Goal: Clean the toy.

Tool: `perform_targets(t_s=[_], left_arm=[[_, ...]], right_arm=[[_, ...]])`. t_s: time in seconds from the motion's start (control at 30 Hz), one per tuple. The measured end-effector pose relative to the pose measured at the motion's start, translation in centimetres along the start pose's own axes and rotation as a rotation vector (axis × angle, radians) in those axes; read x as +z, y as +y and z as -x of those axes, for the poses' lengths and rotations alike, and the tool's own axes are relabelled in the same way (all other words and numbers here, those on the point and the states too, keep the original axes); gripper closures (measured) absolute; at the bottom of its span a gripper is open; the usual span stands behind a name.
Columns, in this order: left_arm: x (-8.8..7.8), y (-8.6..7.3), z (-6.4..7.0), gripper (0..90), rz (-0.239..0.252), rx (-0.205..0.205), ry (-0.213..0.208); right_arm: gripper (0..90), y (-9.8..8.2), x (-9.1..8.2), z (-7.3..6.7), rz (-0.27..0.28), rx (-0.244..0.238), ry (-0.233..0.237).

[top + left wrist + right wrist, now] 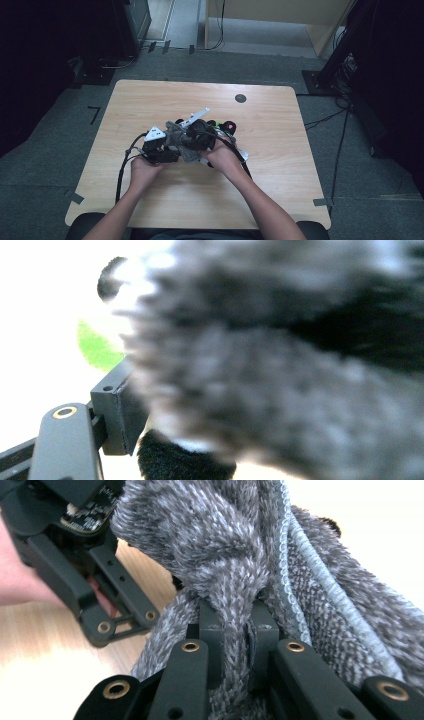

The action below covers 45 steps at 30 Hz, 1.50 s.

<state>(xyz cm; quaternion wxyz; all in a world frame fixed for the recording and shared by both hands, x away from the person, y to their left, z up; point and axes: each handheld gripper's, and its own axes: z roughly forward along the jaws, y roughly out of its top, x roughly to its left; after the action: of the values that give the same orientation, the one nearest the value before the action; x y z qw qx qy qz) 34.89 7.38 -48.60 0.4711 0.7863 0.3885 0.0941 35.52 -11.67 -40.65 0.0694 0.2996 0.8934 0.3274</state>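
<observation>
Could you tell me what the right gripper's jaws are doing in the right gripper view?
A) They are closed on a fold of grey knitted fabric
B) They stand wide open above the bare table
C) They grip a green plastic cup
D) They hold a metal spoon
A: in the right gripper view the right gripper has its two black jaws pressed together on a bunched fold of the grey knitted fabric.

Both forearms are bare, no sleeves showing in the high view. The left tongs (159, 146) are black with a grey three-cornered plate on top marked with small dark dots, and a black cable loops off toward 7 o'clock. The right tongs (234, 630) have matte black link arms with brass-ringed pivot holes and small screws in the jaw blocks. Its black cable trails toward 5 o'clock.
</observation>
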Motion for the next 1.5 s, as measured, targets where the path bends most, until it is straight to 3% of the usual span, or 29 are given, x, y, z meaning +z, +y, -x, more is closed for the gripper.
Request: perform_targets(t_s=[0.13,0.4,0.47,0.8,1.07,1.17,1.2,1.37,1.47,1.5], left_arm=[[0.1,0.0,0.2,19.4,-0.001,0.008,-0.002],[0.1,0.0,-0.1,20.9,0.003,-0.014,-0.006],[0.1,0.1,-0.3,21.6,0.004,-0.039,-0.02],[0.1,0.3,-0.3,24.9,-0.009,-0.036,-0.019],[-0.1,0.6,-0.3,34.8,-0.023,-0.028,-0.02],[-0.1,0.7,-0.1,37.7,-0.03,-0.03,-0.016],[-0.1,0.8,-0.1,38.7,-0.031,-0.032,-0.015],[-0.2,0.9,0.1,39.0,-0.038,-0.042,-0.01],[-0.2,0.9,0.1,39.2,-0.041,-0.044,-0.007],[-0.2,0.9,0.1,39.2,-0.042,-0.044,-0.007]], right_arm=[[82.4,-0.7,-0.6,0.0,0.007,0.007,0.011],[82.4,-2.0,-2.0,0.1,0.007,0.018,0.015],[82.4,-2.5,-2.4,0.2,-0.021,0.013,0.017],[82.2,-4.4,-3.5,-0.2,-0.071,0.024,0.013],[82.4,-4.2,-4.3,-1.5,-0.005,0.046,0.012],[82.3,-4.0,-3.7,-2.5,-0.005,0.032,0.016],[82.3,-4.0,-2.9,-3.1,-0.013,0.023,0.013],[82.3,-4.0,-0.9,-3.7,-0.033,0.014,0.021],[82.2,-4.1,0.7,-4.0,-0.031,0.004,0.011],[82.1,-4.1,1.2,-4.2,-0.039,-0.006,-0.014]])
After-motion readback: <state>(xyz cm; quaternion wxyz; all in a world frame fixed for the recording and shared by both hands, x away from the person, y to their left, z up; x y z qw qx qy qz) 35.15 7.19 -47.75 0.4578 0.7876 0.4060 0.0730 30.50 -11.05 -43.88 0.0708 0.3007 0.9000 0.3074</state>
